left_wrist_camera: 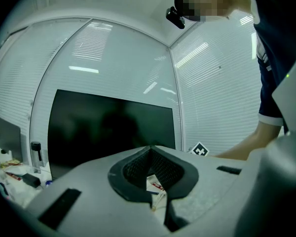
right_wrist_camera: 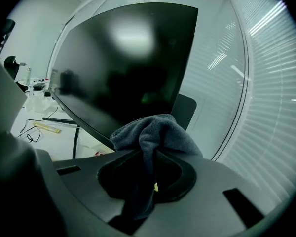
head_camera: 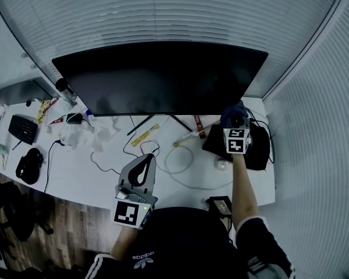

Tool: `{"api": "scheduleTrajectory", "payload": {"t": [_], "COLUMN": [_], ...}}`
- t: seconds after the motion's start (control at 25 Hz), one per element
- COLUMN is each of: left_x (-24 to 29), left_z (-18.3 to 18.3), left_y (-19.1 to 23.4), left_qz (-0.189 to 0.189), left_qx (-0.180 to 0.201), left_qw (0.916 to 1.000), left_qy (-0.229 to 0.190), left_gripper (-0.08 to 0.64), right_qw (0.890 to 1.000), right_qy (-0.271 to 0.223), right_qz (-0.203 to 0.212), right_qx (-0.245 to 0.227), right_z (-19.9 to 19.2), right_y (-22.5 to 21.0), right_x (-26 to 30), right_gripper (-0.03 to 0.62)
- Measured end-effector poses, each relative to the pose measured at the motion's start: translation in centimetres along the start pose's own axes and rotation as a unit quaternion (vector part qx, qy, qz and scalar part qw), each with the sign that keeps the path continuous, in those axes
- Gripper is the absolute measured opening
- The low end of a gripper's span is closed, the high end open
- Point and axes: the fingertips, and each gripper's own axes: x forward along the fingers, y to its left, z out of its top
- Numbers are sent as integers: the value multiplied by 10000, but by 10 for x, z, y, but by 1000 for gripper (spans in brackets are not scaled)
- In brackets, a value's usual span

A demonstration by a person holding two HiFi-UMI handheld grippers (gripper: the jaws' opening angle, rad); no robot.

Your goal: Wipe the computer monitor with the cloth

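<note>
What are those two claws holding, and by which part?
The right gripper pinches the grey cloth by a bunched fold; the rest puffs out beyond the jaws. The left gripper holds nothing.

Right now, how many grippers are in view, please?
2. The left gripper, shut and empty, is over the desk's near edge; the right gripper holds the cloth by the monitor's lower right corner.
</note>
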Motion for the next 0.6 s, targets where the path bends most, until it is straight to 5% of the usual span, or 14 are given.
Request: {"api": "scheduleTrajectory", "payload": {"t": [0.6], "left_x": [-14], "left_z": [-1], "left_y": [15], "left_qz": [-76], "left_qx": [-43], "left_qw": [9999], "left_qy": [57], "left_gripper": [5], "right_qw": [9984], "right_qy": [31], "right_qz": [-385], "right_qx": [423], "right_z": [8], "right_y": [35], "right_x": [0], "right_gripper": [46]}}
